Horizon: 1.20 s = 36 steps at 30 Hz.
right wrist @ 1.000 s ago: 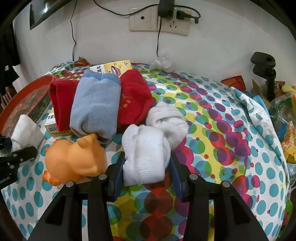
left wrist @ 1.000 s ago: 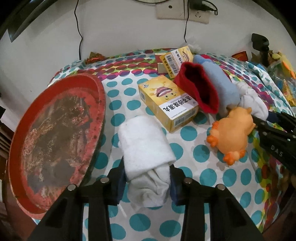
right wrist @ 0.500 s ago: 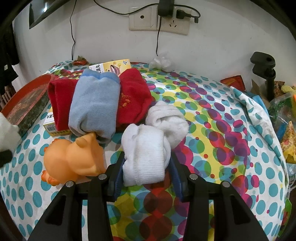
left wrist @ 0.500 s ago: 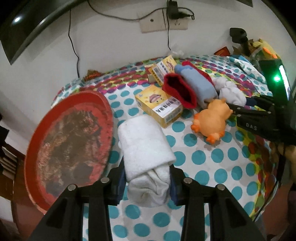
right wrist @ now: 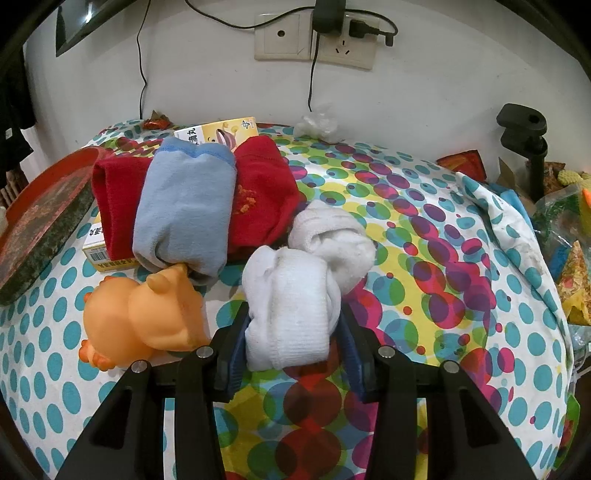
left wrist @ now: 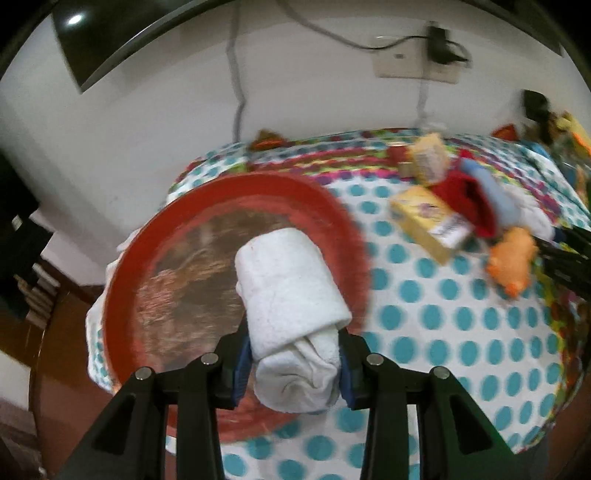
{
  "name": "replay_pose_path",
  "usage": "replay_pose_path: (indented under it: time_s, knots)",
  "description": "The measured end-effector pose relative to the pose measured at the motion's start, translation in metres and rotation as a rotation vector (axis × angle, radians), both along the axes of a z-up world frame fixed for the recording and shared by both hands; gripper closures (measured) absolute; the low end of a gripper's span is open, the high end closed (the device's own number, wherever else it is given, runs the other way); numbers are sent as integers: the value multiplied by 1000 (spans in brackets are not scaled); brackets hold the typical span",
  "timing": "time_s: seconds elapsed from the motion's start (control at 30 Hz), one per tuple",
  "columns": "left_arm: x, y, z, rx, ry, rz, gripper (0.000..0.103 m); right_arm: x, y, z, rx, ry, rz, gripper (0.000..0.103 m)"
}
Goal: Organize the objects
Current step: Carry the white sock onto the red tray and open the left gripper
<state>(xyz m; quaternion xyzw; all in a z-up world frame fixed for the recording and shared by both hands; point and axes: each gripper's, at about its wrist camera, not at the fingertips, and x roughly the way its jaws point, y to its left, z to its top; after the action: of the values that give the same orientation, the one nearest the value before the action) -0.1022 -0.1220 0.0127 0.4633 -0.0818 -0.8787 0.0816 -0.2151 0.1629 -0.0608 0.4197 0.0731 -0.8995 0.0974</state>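
Holding 1 white sock roll (left wrist: 291, 280) each (right wrist: 291, 306); 2 boxes (left wrist: 430, 218), 1 tray (left wrist: 155, 236).

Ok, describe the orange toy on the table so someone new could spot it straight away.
Find the polka-dot tablecloth under the wall sockets. Near its front-left sits the pile of red and blue socks; the orange toy lies just before them, the only smooth rubbery animal among soft cloth bundles.

A double wall socket (right wrist: 316, 38) is seen on the white wall, with a black charger (right wrist: 330, 14) plugged in and a thin cable (right wrist: 142, 62) hung down to its left. A black clamp (right wrist: 526, 142) is stood at the table's right edge, beside crumpled snack bags (right wrist: 570, 236).
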Motion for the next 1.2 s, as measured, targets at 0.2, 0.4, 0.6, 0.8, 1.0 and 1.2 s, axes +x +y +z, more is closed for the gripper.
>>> replay_pose_path:
  time_s: [0.2,0.4,0.6,0.8,1.0,1.2]
  knots:
    - [-17,-62,-6,-2,-27,115,65,0,0,0,1,-2,0,61]
    - [-33,-119,-10,48,-46,210,65,0,-1,0,1,-3,0,61]
    - [-46,-156,-21,42,-61,261,65,-1,-1,0,1,-3,1,61]
    - [-52,-166,-33,-7,-93,255,63,-1,0,0,3,-3,1,61]
    - [-54,-163,-45,-31,-117,228,63,-1,0,0,3,-5,0,60]
    - [-53,-161,-46,-56,-114,219,60,-1,2,-1,5,-5,-2,58]
